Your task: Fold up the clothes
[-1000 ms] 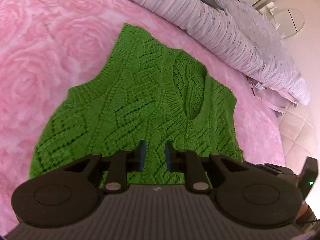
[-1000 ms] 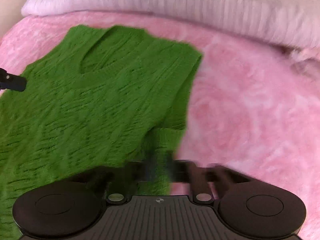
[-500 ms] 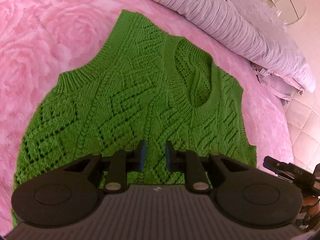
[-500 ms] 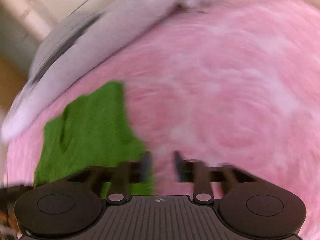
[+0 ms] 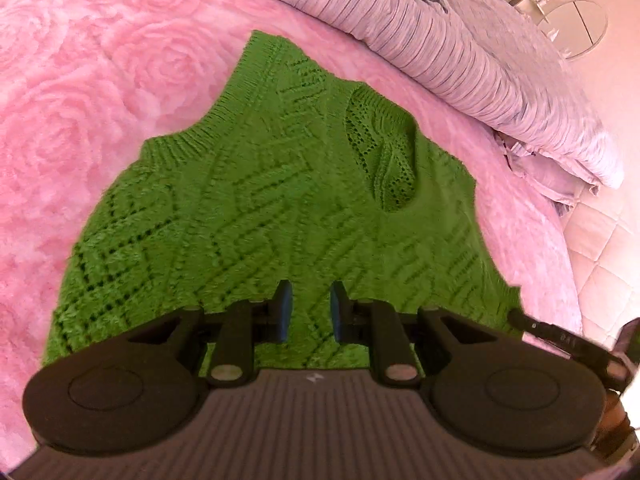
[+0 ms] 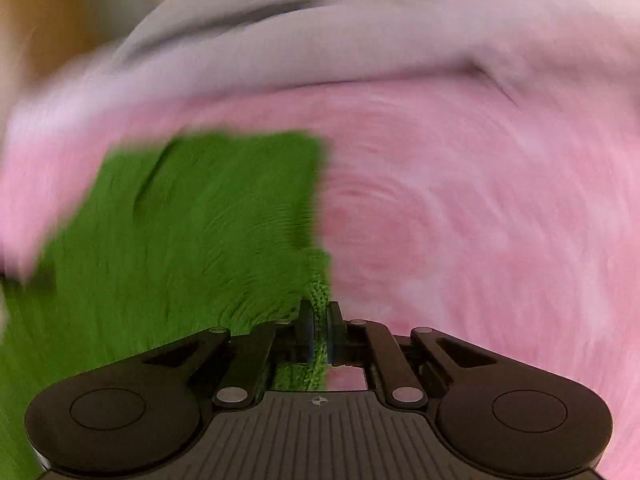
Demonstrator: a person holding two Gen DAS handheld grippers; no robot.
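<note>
A green cable-knit sleeveless vest (image 5: 280, 208) lies spread flat, front up, on a bed covered by a pink rose-textured plush blanket (image 5: 80, 100), its V-neck toward the striped lilac bolster (image 5: 452, 44) at the head. The left gripper (image 5: 307, 312) hovers over the lower body of the vest with its jaws apart and nothing between them. The right gripper (image 6: 319, 332), seen through heavy motion blur, has its jaws clamped on a ribbed edge of the vest (image 6: 192, 240) at the garment's right side; which edge exactly the blur does not show. The knit looks soft, thick and light, with open lace panels likely to stretch or snag if pulled from one point. It will probably drape and sag rather than hold a crease, and the plush pile beneath may drag on it. The firmer ribbed bands at armholes and hem appear the safest places to take hold, ideally one in each gripper so the fold carries over evenly. A round side table (image 5: 576, 28) stands beyond the bed.
</note>
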